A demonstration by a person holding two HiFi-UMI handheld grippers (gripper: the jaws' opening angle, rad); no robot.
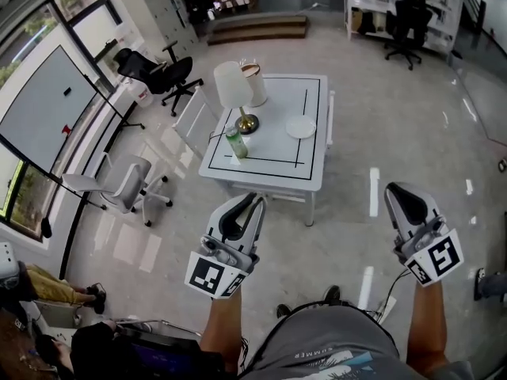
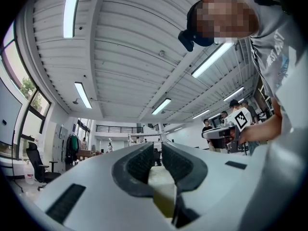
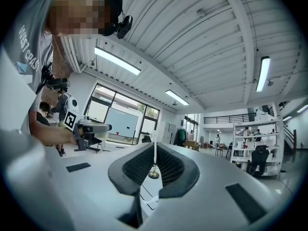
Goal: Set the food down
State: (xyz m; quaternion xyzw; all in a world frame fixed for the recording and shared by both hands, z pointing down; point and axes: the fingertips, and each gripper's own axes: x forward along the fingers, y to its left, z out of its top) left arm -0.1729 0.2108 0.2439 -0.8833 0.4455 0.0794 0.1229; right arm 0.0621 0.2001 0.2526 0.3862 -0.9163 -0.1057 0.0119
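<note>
My left gripper (image 1: 252,203) is held at waist height, well short of the white table (image 1: 273,153). In the left gripper view its jaws (image 2: 157,146) are shut on a pale cream piece of food (image 2: 161,179) with an olive lower part, wedged deep between the pads. The food is hidden in the head view. My right gripper (image 1: 400,190) hangs to the right at the same height. Its jaws (image 3: 153,147) are shut with nothing in them, and the lamp (image 3: 154,165) shows through the slit.
On the table stand a cream-shaded lamp (image 1: 234,85), a green bottle (image 1: 236,142), a white plate (image 1: 301,127) and a white cylinder with a copper rim (image 1: 254,84). A white chair (image 1: 127,182) and a black chair (image 1: 162,74) stand left. Shiny floor lies between me and the table.
</note>
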